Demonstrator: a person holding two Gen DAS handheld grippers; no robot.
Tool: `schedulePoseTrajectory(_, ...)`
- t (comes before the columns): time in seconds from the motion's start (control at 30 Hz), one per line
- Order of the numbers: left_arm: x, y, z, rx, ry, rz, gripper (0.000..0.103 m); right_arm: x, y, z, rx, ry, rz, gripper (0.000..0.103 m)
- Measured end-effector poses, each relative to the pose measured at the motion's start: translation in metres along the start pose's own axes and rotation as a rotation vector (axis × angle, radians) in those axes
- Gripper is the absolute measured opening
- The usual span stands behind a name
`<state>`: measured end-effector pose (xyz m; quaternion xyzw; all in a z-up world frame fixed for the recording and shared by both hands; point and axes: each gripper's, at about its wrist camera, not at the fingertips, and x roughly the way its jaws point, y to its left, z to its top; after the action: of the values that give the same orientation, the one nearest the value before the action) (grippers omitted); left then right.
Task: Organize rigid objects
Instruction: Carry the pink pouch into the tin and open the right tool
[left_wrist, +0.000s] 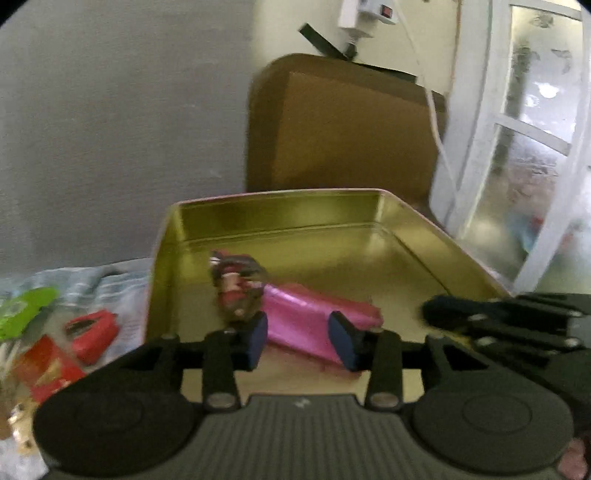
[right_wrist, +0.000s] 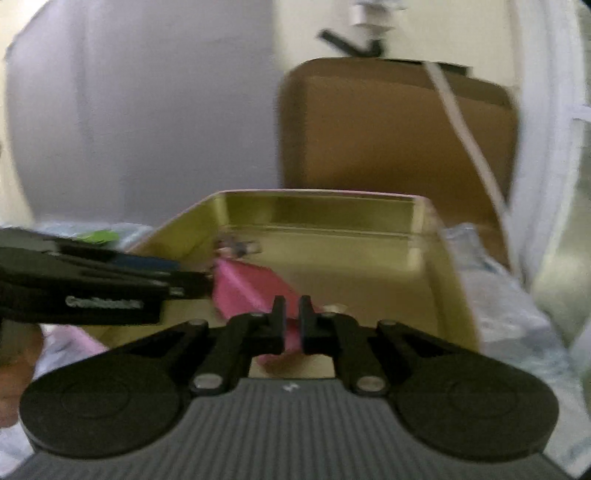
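— What's in the gold tin?
— A shiny pink packet, flat on the tin's floor near its front left. A small red-and-dark figurine, too blurred to name, touches the packet's far end.

Pink pouch in gold tin

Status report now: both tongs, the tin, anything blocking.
Left tongs open, empty, over gold tin. Right tongs shut, empty. Pink packet and small figure in tin. Nothing blocking.
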<state>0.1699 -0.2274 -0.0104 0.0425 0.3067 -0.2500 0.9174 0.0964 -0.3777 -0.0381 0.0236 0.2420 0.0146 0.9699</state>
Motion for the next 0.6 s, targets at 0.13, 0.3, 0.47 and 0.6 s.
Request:
schedulePoseTrajectory(0.13, -0.026, -0.004, -0.011, 0.065, -0.056, 0.148, 0.053, -0.027, 0.002, -0.011, 0.01, -0.051, -0.053, 0.013)
schedulePoseTrajectory(0.3, -0.065, 0.008, -0.025, 0.066, -0.078, 0.228, 0.053, -0.057, 0.033, -0.02, -0.02, -0.089, -0.009, 0.014)
schedulePoseTrajectory(0.47, -0.101, 0.036, -0.045, 0.03, -0.072, 0.285, 0.055, -0.071, 0.074, -0.027, -0.052, -0.1, 0.053, 0.015)
schedulePoseTrajectory(0.6, -0.128, 0.067, -0.066, 0.0, -0.084, 0.335, 0.055, -0.076, 0.114, -0.028, -0.086, -0.102, 0.107, 0.016)
